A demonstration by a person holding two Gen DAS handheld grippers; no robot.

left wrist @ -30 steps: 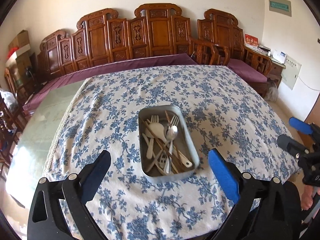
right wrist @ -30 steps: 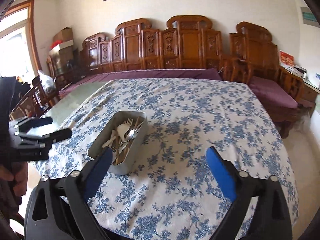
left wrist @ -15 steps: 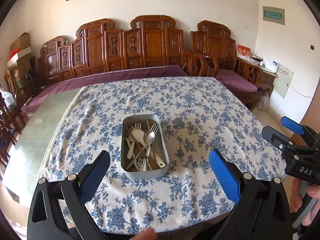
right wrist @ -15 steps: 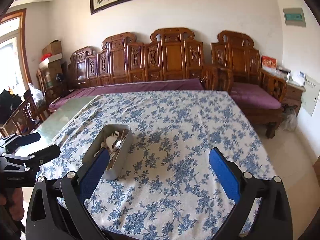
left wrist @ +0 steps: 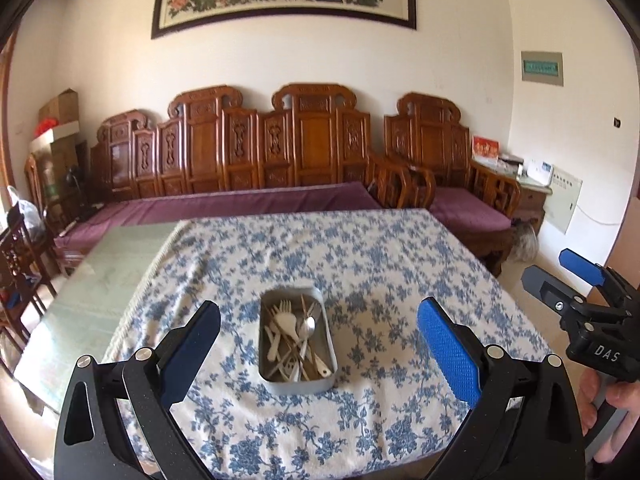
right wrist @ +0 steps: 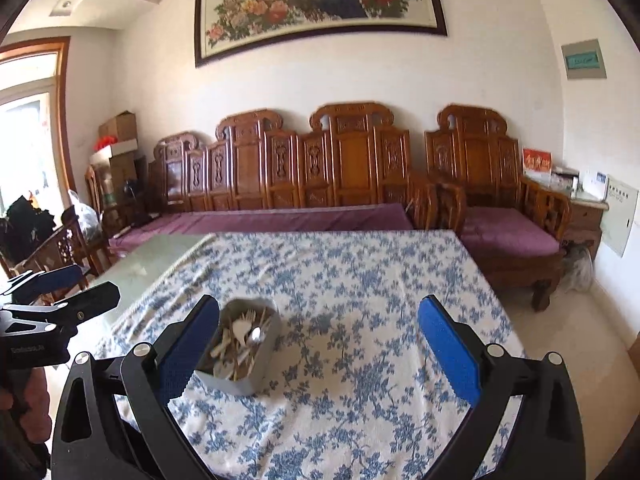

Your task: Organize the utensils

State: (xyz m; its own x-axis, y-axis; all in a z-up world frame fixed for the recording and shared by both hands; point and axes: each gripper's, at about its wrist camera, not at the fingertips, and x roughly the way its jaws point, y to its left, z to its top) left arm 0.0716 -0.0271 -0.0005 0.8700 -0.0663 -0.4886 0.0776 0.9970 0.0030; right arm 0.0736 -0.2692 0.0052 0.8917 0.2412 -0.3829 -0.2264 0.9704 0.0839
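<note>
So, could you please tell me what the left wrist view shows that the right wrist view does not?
Only the left wrist view shows the right gripper, open at the right edge, and the hand holding it. Only the right wrist view shows the left gripper, open at the left edge, and a window. Both show the metal tin of mixed utensils on the blue floral tablecloth.

One metal tray [left wrist: 297,383], one metal spoon [left wrist: 308,325], two claws.
</note>
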